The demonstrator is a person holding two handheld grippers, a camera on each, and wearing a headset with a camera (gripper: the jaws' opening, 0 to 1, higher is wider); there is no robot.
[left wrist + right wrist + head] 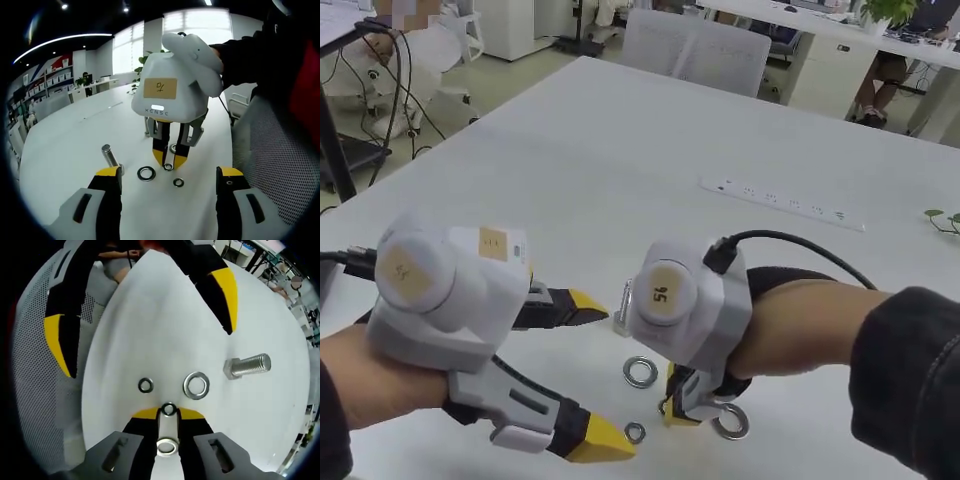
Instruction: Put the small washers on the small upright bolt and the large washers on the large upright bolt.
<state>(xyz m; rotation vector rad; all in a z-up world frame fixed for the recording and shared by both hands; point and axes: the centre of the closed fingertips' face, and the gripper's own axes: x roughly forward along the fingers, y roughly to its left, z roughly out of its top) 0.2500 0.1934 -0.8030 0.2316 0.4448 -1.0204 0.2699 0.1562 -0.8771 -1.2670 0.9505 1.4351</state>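
- The left gripper [595, 372] comes in from eight o'clock, its yellow-tipped jaws spread wide.
- The right gripper [675, 408] points down at the white table [620, 150].
- A large washer [640, 372] lies between the grippers, with a small washer [635, 432] at its six o'clock and a partly hidden bolt [623, 303] at its twelve.
- A power strip [782, 203] lies towards two o'clock.

Two large washers [629, 372] [743, 428], two small washers [141, 386] [164, 409], one upright bolt [247, 366]

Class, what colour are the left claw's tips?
Yellow; the left claw's tips show best in the left gripper view.
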